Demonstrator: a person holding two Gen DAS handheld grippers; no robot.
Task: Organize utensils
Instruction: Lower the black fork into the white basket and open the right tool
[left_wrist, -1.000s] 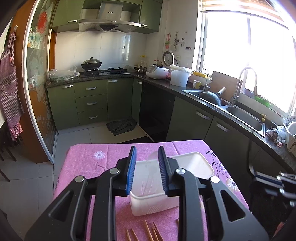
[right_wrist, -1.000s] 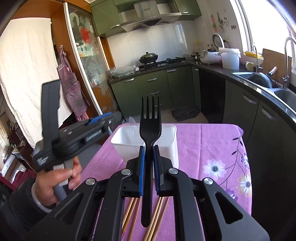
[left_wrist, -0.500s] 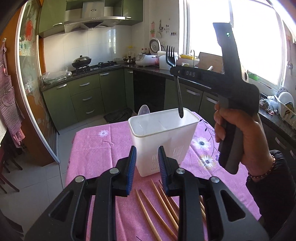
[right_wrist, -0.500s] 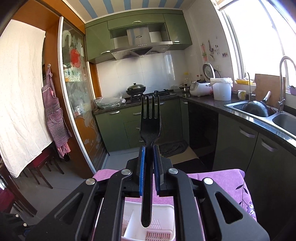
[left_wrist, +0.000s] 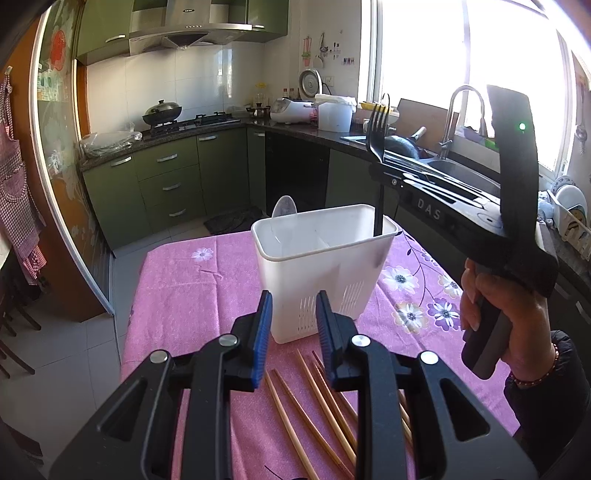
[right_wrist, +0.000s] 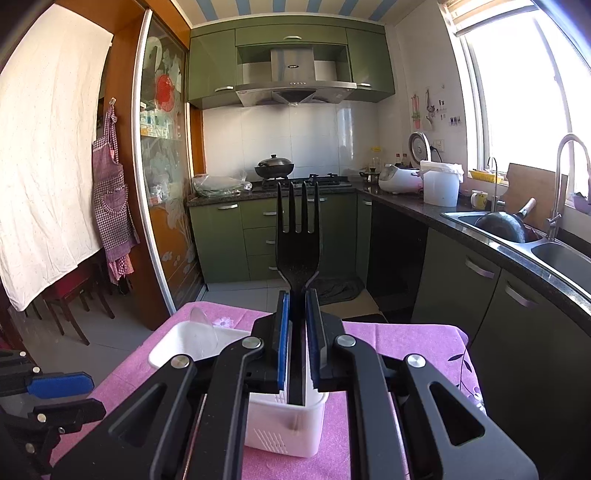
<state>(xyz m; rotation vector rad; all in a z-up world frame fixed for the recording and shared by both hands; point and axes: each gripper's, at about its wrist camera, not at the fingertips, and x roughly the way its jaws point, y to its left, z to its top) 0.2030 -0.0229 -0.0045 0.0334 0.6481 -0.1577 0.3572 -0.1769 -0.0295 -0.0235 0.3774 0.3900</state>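
— Starting nearest the white caddy (left_wrist: 325, 269), on the left camera's side: what lay in front of it?

— The left gripper (left_wrist: 293, 325) hung just short of the caddy's front wall, its blue-padded fingers (left_wrist: 263, 332) apart with nothing between them. Under it, a loose bundle of wooden chopsticks (left_wrist: 314, 402) lay on the desk (left_wrist: 184, 295), which wore a pink flowered cloth.

— And the caddy itself?

— It stood upright on the cloth, a white bin with a slotted lower wall and a divider inside. A clear plastic spoon (left_wrist: 283, 206) stood in the compartment at the caddy's far left.

— Where was the fork?

— The black fork (right_wrist: 298, 236) was clamped by its neck in the right gripper (right_wrist: 295, 339), fingers (right_wrist: 282, 339) pressed together on it, tines up. Seen from the left camera, its handle reached down into the caddy's right-hand compartment, at the far right corner. Whether the handle's end touched the bottom I could not tell.

— Who held that gripper?

— A hand (left_wrist: 506, 314) to the right of the caddy, with a beaded bracelet and a dark sleeve.

— Beyond the caddy?

— Green kitchen cabinets (right_wrist: 258, 236), a wok (right_wrist: 275, 166) on the stove, a rice cooker (right_wrist: 400, 179) and a white bucket (right_wrist: 441, 186) on the counter, then a sink (right_wrist: 554, 254) under the bright window.
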